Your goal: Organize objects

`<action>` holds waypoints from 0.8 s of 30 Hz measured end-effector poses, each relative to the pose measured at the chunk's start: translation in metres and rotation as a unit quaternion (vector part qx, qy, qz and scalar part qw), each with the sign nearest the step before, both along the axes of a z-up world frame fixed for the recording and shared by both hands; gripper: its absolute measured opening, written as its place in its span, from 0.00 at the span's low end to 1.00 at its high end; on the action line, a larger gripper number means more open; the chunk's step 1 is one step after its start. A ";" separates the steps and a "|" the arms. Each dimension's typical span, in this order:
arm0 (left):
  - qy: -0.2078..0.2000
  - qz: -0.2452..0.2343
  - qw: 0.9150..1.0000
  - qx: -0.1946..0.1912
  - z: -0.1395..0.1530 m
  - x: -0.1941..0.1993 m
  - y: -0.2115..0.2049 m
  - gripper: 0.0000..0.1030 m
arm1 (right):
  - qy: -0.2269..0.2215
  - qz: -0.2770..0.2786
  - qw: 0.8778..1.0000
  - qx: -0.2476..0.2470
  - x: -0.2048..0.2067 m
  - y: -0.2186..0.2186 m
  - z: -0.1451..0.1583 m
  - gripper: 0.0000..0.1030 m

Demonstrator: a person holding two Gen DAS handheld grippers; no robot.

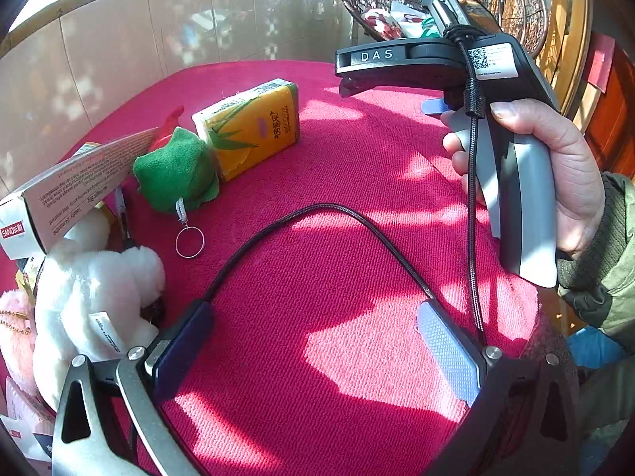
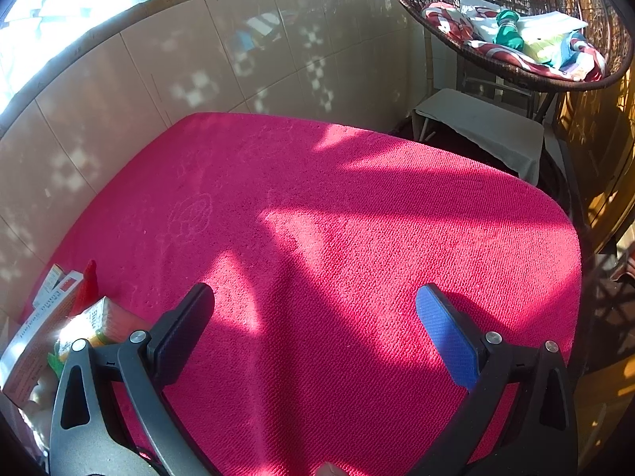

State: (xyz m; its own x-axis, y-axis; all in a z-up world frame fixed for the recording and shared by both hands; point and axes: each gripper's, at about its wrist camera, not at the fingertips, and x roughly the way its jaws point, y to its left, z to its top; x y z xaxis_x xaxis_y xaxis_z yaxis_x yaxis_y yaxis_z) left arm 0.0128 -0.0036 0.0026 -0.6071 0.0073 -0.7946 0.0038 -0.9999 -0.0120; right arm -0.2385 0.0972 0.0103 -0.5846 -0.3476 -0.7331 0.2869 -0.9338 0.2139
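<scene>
Sorting step not yet begun, by appearance: both tools idle over bare cloth. Left tool point(image 1: 313, 341) spread, holding nothing; right tool point(image 2: 315, 329) likewise spread and empty, gripped by the right hand point(image 1: 563, 182). Objects to organize cluster at the left edge of the worktop point(image 1: 317, 238): yellow tissue pack point(image 1: 254, 127) far left, green plush keychain point(image 1: 176, 170) touching it, long printed carton point(image 1: 71, 194) tilted over a white plush toy point(image 1: 91, 297) near left. Next move likely: swing the left tool toward this pile and pick one item. Worktop covered in pink-red ribbed cloth, sunlit patches; tiled wall point(image 2: 158, 79) behind, wicker chair point(image 2: 516, 39) far right.
</scene>
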 end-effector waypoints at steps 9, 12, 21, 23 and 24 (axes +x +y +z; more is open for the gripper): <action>0.000 0.000 1.000 0.000 0.001 0.001 0.001 1.00 | 0.000 0.000 1.000 -0.002 -0.001 0.000 0.000 1.00; -0.002 0.000 1.000 -0.001 0.001 -0.007 0.002 1.00 | 0.000 0.000 1.000 -0.003 -0.001 0.000 0.000 1.00; -0.002 0.000 1.000 -0.001 0.002 -0.007 0.000 1.00 | -0.001 0.000 1.000 0.008 -0.001 -0.002 0.001 1.00; -0.001 0.000 1.000 -0.001 0.001 -0.005 0.000 1.00 | -0.001 0.000 1.000 0.003 -0.001 -0.002 0.001 1.00; -0.001 0.000 1.000 -0.001 0.001 -0.005 0.000 1.00 | -0.001 0.000 1.000 0.003 -0.002 -0.002 0.001 1.00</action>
